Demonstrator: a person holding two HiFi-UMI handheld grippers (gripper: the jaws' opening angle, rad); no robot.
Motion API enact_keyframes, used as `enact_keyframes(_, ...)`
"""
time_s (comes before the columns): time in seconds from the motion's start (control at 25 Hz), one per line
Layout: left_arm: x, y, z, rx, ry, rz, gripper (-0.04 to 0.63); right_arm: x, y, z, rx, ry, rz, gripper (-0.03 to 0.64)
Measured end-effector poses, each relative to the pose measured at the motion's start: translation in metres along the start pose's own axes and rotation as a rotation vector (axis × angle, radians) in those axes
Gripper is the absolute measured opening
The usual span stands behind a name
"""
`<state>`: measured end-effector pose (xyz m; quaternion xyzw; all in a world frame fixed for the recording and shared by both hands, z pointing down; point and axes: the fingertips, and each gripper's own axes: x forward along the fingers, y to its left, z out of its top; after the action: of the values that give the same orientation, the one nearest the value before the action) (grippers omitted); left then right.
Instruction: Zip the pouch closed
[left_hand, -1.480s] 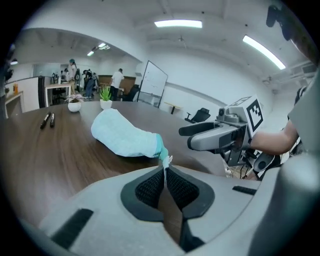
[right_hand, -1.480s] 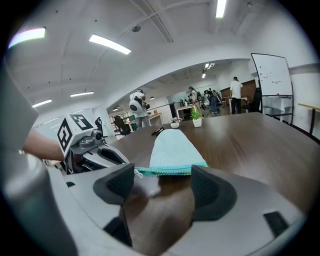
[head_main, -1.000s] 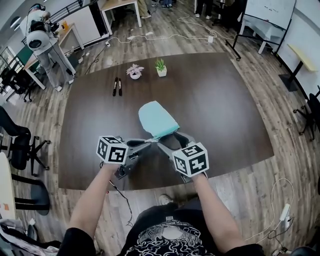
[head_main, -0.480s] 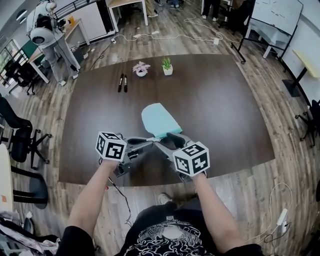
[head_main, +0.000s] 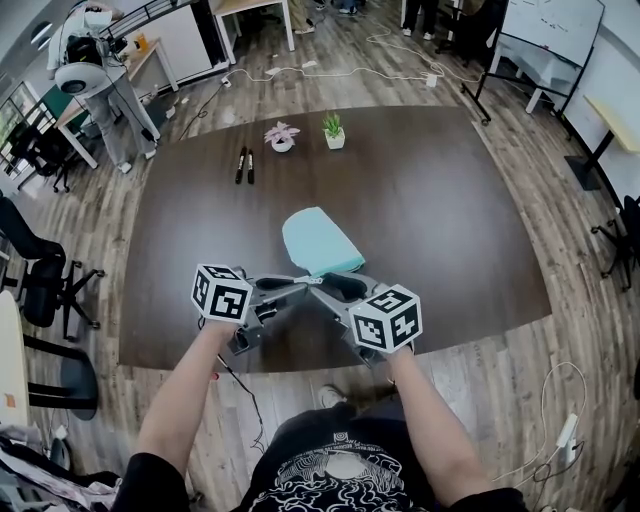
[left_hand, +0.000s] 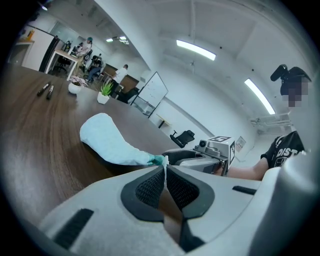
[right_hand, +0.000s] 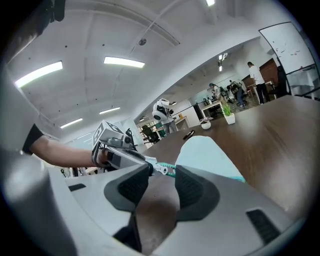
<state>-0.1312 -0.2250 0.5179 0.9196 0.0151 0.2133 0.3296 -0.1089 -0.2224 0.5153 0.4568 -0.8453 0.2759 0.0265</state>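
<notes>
- Near your edge of the table (head_main: 450, 200), the light teal pouch (head_main: 318, 240) lies lengthwise, far end pointing away from you and near end right where your two grippers meet
- your left gripper (head_main: 304, 283) is clamped tight on the pouch's near corner; in the left gripper view the pads are pressed together with only a thin pale strip of the pouch pinched between them
- that near end looks lifted a bit off the wood where you're holding it, going by the shadow under it, while the far end rests on the table
- your right gripper (head_main: 324, 286) sits opposite the left one, almost tip to tip, and its jaws are closing at this moment
- in the right gripper view the little white zipper pull (right_hand: 161, 170) shows in the gap between the right jaws, just off the left gripper's tip, with teal zipper tape running from it toward the pouch body
- the right pads aren't pressing on the pull, you can see a gap on both sides, so nothing is gripped on that side
- can't tell from any view how much of the zipper is done up
- over on the far side of the table, well apart from the pouch, two black markers (head_main: 245, 166) lie side by side, and next to them stand two small potted plants (head_main: 335, 131)
</notes>
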Motion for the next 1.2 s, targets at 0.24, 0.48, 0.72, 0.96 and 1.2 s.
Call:
enact_keyframes(0.24,0.001,-0.003,0.0,0.006,0.01,-0.014,0.021,-0.002,0.001,0.0,0.03,-0.012,0.047,0.155)
enact_keyframes(0.48,0.003,-0.002,0.0,0.008,0.013,-0.02,0.021,-0.002,0.003,0.0,0.029,-0.009,0.09,0.135)
enact_keyframes(0.72,0.004,-0.003,-0.001,0.014,0.02,-0.013,0.021,-0.006,0.005,0.002,0.031,-0.014,0.121,0.109)
enact_keyframes(0.96,0.003,-0.003,0.001,0.015,0.021,-0.002,0.021,-0.009,0.008,0.004,0.045,-0.02,0.145,0.092)
enact_keyframes(1.2,0.001,-0.001,-0.001,0.009,0.026,0.01,0.021,-0.007,0.012,0.003,0.054,-0.006,0.175,0.078)
